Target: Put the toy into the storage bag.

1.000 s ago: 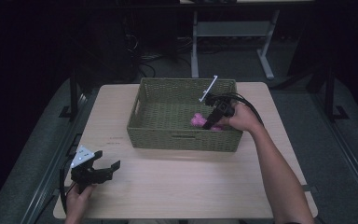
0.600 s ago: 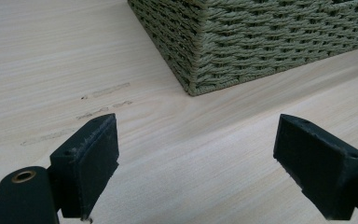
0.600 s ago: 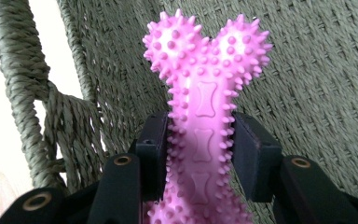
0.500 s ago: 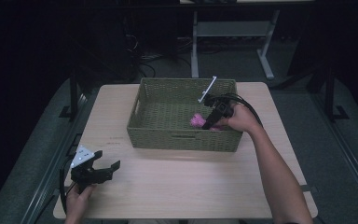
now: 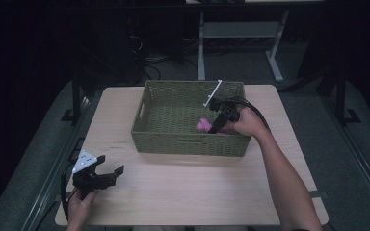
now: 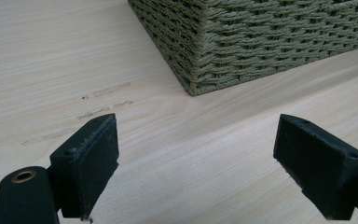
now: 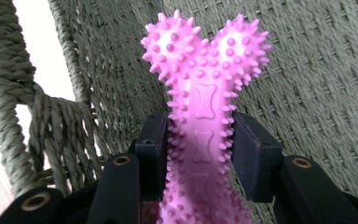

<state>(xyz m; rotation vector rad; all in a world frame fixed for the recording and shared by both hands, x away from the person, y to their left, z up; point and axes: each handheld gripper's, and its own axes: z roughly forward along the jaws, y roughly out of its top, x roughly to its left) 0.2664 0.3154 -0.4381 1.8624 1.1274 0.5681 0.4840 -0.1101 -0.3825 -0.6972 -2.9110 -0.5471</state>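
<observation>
The person's right forearm stretches from the near right edge of the table (image 5: 183,192) up and inward, the hand bent over the right side of the woven green basket (image 5: 188,144) so that the right gripper (image 5: 215,126) dips down inside it. Its two black jaws are clamped on the shaft of a pink spiky rubber bone toy (image 7: 204,98); in the right gripper view the pads (image 7: 151,154) press against the studded stem from both sides, and the toy's two-lobed end sticks out beyond them toward the basket's inner wall. From above, the toy shows as a pink spot inside the basket, near its front wall and towards its right end. The gripper's cable loops over the basket's right rim.

The left hand (image 5: 79,207) rests well apart from the basket, at the table's near left corner, holding the left gripper (image 5: 111,175) low over the wood and aimed towards the basket's near left corner. Its jaws stand wide apart with only bare tabletop between them; the left gripper view looks past them at that corner of the weave.

Set against the pictures from a second ago, nothing has shifted: both hands sit in the same spots, the toy is at the same place in the basket, and the grip on it looks unchanged.
</observation>
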